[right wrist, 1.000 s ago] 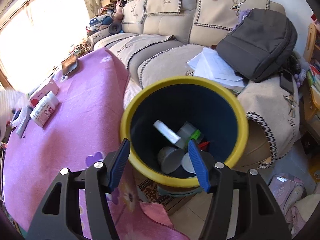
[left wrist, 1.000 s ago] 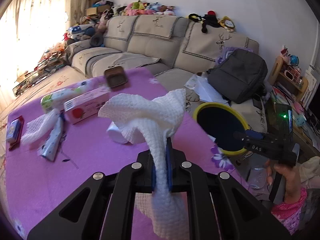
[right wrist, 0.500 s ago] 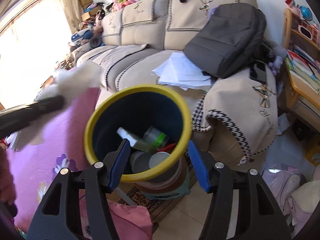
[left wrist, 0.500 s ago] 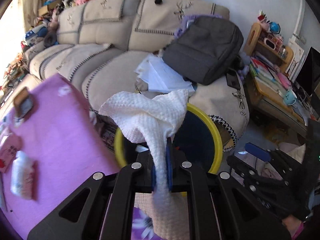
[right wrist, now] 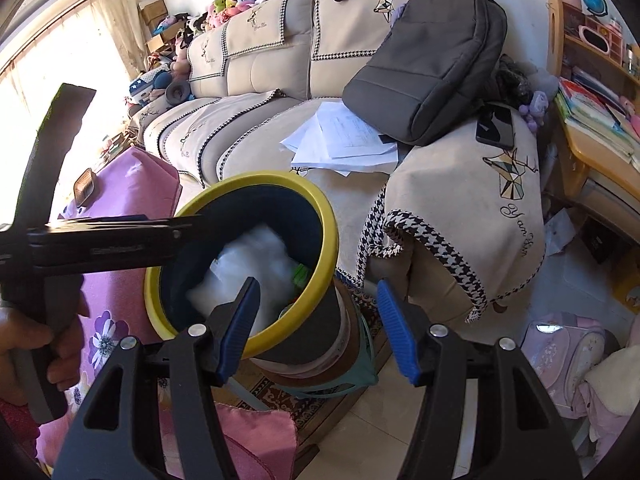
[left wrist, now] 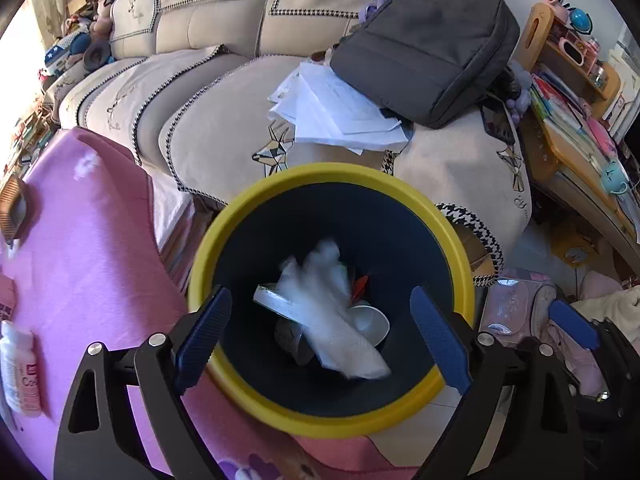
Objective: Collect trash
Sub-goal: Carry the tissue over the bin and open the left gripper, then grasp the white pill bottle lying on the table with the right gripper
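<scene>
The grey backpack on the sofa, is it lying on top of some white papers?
Yes. In the left wrist view the grey backpack rests on the sofa with its lower edge overlapping the loose white papers.

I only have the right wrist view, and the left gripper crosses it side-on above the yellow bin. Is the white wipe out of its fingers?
Observer: Yes. The left gripper has its fingers opening with nothing between them. The white wipe is loose inside the yellow bin.
Operator: What is under it in there?
Observer: A flat white strip and a pale cup show beneath it.
Operator: Any trash left on the table?
Observer: A white bottle with a pink label lies on the pink tablecloth, at the left edge of the left wrist view.
</scene>
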`<state>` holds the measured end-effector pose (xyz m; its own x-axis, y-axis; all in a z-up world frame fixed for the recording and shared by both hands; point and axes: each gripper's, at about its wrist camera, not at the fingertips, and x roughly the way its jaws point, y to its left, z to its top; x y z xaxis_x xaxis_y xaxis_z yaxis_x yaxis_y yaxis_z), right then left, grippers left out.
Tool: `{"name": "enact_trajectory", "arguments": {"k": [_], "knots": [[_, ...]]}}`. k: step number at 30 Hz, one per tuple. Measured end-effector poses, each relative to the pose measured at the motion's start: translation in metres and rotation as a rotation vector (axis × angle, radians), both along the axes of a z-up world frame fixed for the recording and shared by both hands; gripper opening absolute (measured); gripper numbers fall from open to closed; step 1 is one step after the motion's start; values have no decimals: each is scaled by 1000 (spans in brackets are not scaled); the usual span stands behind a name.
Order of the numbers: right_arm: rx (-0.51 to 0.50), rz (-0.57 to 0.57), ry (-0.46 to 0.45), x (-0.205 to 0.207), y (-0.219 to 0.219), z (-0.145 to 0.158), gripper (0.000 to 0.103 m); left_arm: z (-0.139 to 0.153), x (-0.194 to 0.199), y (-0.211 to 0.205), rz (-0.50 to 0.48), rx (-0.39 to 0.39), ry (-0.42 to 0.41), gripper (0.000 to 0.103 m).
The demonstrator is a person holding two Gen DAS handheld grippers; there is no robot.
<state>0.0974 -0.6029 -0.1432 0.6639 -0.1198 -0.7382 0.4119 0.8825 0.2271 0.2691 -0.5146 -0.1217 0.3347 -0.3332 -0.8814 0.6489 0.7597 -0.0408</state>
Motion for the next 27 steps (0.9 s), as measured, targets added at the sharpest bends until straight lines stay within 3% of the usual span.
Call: {"name": "enact_trajectory", "arguments": {"k": [8,16,19,21,27], "knots": [[1,36,0,3,14,2,59,50,-26,60,16,-124,-46,90],[-29,150,10,24,59,8,60,88,-69,187,142,-234,-117,94],[-42,246,0,38,89,14,61,94,-83,242,226,-232,-160,94],[-55,334,-10,49,113,19,68,98,-92,283,300,-229,-196,94],[-108,696,-44,93,199,30,83,99,-114,388,490,-205,-277,95]]}}
